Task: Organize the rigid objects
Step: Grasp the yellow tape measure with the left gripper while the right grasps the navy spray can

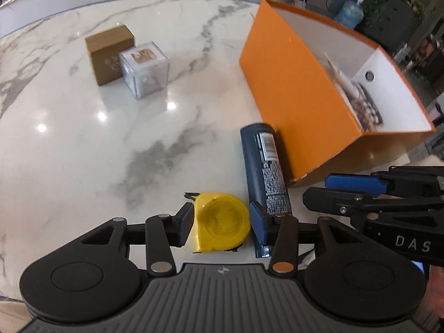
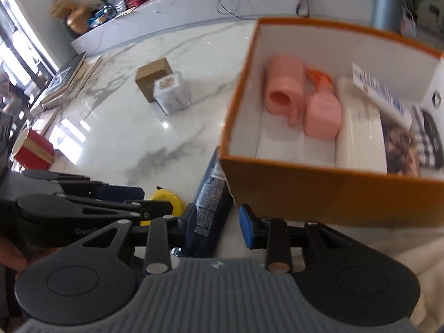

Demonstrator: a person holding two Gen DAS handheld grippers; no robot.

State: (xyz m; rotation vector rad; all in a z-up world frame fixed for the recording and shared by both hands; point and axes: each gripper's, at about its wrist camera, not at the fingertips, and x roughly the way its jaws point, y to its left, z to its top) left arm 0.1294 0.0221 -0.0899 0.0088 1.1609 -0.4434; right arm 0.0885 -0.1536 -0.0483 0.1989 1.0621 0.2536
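The yellow tape measure (image 1: 222, 220) lies flat on the worktop (image 1: 116, 138), between the fingers of your left gripper (image 1: 220, 224). That gripper is part open: the left pad stands just at the tape's edge and the right pad close by its other side, and I cannot tell that either presses. The tape looks like a hard, smooth plastic case, probably compact and a little heavy for its size, so take it across the flat flanks, low and square, or it may squirt out.

Just right of it lies the dark blue can (image 1: 265, 172), on its side, running away toward the orange box (image 1: 294, 94) and touching or nearly touching its near corner. Your right gripper (image 2: 216, 227) straddles the can's near end with its jaws part open; the left pad is against it, the right pad stands clear. A can is stiff, round and slick, and likely to roll, so grip across the middle of the body.

The box already holds pink containers (image 2: 302, 102) and other things. Farther off, a brown box (image 1: 109, 54) and a clear cube (image 1: 144, 69) stand touching.
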